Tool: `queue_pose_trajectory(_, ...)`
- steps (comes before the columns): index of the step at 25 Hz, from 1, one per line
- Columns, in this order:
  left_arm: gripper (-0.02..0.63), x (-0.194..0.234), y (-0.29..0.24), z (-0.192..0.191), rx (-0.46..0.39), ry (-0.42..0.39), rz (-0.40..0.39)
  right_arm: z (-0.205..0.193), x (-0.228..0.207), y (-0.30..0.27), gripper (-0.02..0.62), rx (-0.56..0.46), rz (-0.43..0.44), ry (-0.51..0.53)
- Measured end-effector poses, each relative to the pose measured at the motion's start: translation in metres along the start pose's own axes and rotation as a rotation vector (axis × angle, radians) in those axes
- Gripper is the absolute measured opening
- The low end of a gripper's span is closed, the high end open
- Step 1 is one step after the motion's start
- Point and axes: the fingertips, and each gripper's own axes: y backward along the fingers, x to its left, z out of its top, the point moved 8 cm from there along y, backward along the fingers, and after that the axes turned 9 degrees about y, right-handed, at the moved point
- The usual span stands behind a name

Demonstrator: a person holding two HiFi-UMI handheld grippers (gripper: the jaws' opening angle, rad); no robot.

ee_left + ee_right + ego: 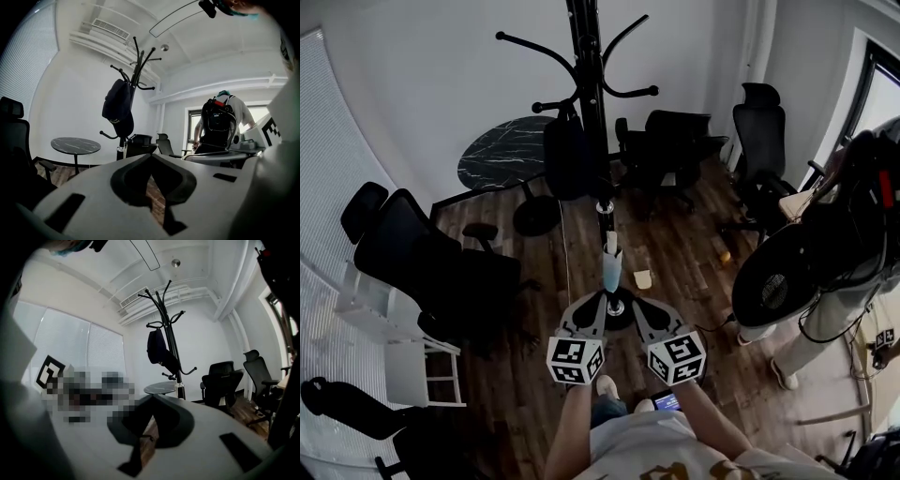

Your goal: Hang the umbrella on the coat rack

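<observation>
Umbrella (567, 155) hung dark and floppy off a side hook of the coat rack (592, 84).
Round marble-look table (502, 150) stood just behind the rack, with black office chairs (431, 262) off to the left and at the back, and a person with a dark pack (825, 244) over on the right. Left gripper (593, 307) and right gripper (639, 309) were side by side low by the rack's base, well below the umbrella, each with its fingers pinched together on nothing. They hid most of the base, and I couldn't make out how the umbrella was hooked on.
</observation>
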Motion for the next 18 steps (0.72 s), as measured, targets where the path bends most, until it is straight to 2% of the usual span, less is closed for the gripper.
queue_pose_trajectory(18, 0.02, -0.0034, -0.0013, 0.0028, -0.015, 0.021, 0.011, 0.0012, -0.0093, 0.0051, 0.011, 0.009, 0.005, 0.014)
